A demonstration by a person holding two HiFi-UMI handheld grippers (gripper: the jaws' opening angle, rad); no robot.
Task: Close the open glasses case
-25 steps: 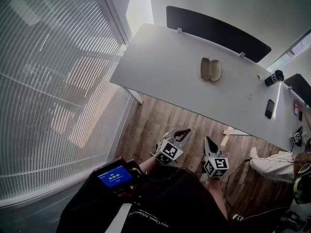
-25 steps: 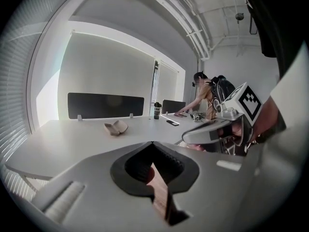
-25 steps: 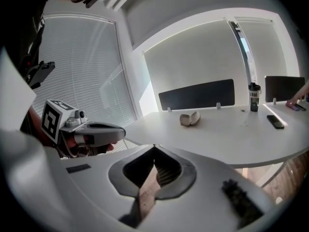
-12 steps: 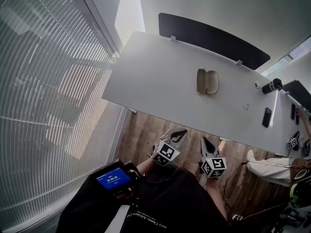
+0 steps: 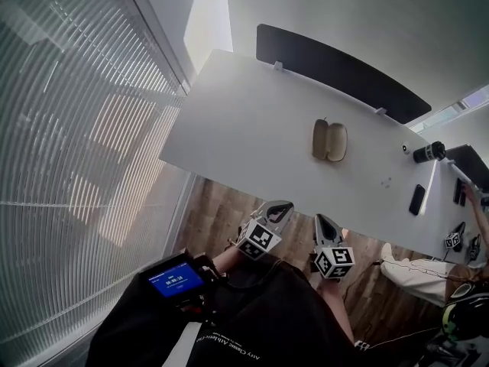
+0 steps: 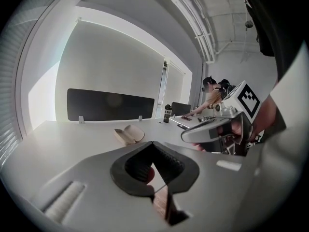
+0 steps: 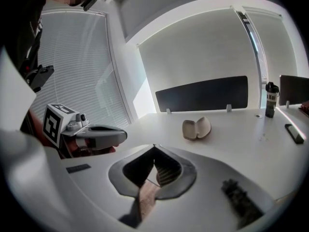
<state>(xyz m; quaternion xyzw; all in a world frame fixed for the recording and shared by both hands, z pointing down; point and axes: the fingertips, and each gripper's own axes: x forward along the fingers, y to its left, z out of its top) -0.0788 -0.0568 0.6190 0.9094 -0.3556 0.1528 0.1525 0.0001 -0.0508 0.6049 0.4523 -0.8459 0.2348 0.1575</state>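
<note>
White table (image 5: 244, 121) carries the open glasses case (image 5: 329, 141), its two beige halves splayed side by side with the hollows facing up. Around the case the tabletop is bare on every side. It lies well in from the near edge, and nearer the far edge, where a black divider panel (image 5: 336, 71) stands behind it. To the right of the case, well apart from it, sit a dark bottle (image 5: 428, 153) and a black phone (image 5: 417, 199), both close to the table's right end. To the left of the case, a long stretch of plain surface runs to the corner by the slatted blinds (image 5: 76, 128).

Both tools hang on the near side of the case, off the table, over the wood floor (image 5: 221, 209) and just short of the near edge. The left gripper (image 5: 281, 205) points toward the case with its jaws pressed together at the tips and nothing between them. The right gripper (image 5: 321, 220) sits just beside it, likewise clenched on nothing. From each gripper view the case (image 6: 129, 134) (image 7: 196, 128) shows ahead across open tabletop, with no object between it and the jaws.
</note>
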